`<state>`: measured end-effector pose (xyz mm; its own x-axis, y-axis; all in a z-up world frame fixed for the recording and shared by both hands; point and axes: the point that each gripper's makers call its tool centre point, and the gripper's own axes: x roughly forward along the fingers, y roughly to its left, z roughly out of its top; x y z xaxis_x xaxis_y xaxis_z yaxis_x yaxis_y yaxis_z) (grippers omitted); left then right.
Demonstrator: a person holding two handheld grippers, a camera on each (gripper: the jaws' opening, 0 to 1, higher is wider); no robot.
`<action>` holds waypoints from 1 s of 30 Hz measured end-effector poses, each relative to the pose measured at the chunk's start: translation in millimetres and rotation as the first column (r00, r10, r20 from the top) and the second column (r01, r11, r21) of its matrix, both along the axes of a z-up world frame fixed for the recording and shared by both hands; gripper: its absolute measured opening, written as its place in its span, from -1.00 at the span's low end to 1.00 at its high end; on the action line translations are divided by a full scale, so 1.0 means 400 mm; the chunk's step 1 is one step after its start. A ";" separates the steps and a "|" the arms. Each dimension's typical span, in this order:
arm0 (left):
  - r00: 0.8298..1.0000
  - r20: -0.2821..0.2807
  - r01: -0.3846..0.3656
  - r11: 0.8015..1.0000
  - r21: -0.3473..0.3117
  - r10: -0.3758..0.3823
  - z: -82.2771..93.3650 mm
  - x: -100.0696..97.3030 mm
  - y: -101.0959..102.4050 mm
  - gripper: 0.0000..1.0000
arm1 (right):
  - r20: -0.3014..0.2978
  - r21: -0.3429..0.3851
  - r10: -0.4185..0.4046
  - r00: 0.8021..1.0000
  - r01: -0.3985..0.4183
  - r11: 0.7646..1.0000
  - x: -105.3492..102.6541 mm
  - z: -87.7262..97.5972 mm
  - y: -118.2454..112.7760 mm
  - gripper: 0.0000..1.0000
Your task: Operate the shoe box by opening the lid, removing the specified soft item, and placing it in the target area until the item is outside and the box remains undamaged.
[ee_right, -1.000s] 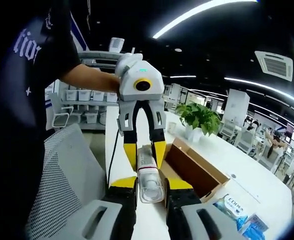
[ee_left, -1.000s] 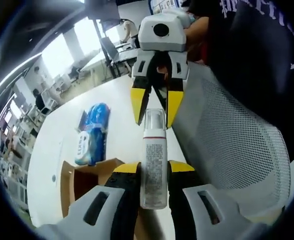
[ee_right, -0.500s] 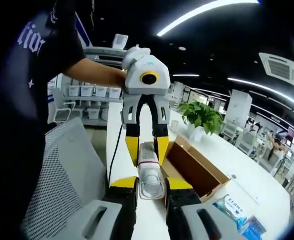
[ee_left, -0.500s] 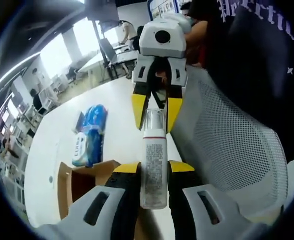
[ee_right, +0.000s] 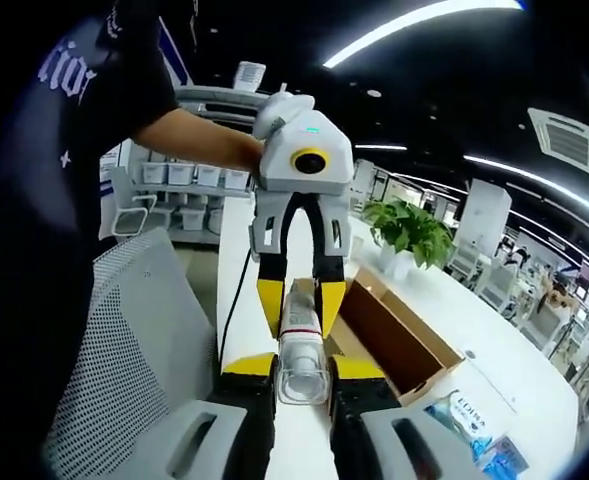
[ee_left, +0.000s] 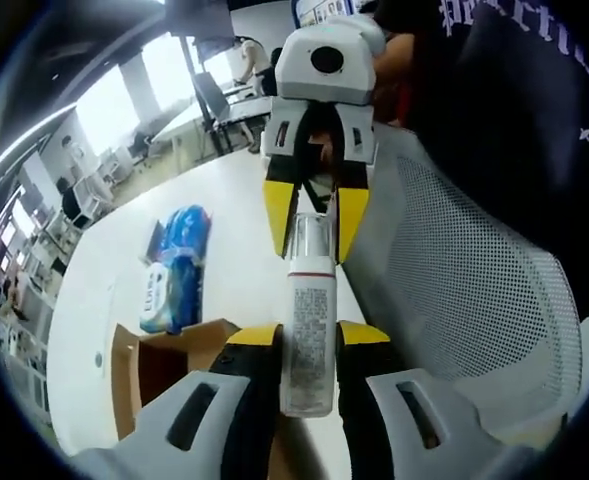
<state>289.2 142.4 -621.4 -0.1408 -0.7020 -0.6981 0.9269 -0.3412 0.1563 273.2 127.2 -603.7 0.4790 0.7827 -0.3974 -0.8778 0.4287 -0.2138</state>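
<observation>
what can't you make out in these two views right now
- Inside of the open brown cardboard box: in the right gripper view its far floor is hidden by its own wall; in the left gripper view the left gripper covers it.
- Small print on the white plastic bottle: too small and blurred to read.
- Blue and white soft packs: wording too small; in the right gripper view cut off by the edge.

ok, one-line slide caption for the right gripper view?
Both grippers, right and left, clamp one white bottle above the table, open cardboard box beside.
</observation>
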 end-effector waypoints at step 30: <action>0.985 -0.008 -0.173 0.984 -0.052 0.173 -0.016 0.056 -0.002 0.00 | -0.023 -0.105 0.011 1.000 -0.014 0.994 0.040 0.003 -0.030 -0.74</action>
<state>311.8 141.6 -627.7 -0.0162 -0.7515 -0.6595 0.9717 -0.1673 0.1668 289.1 115.4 -602.5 0.4596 0.7417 -0.4885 -0.8880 0.3937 -0.2378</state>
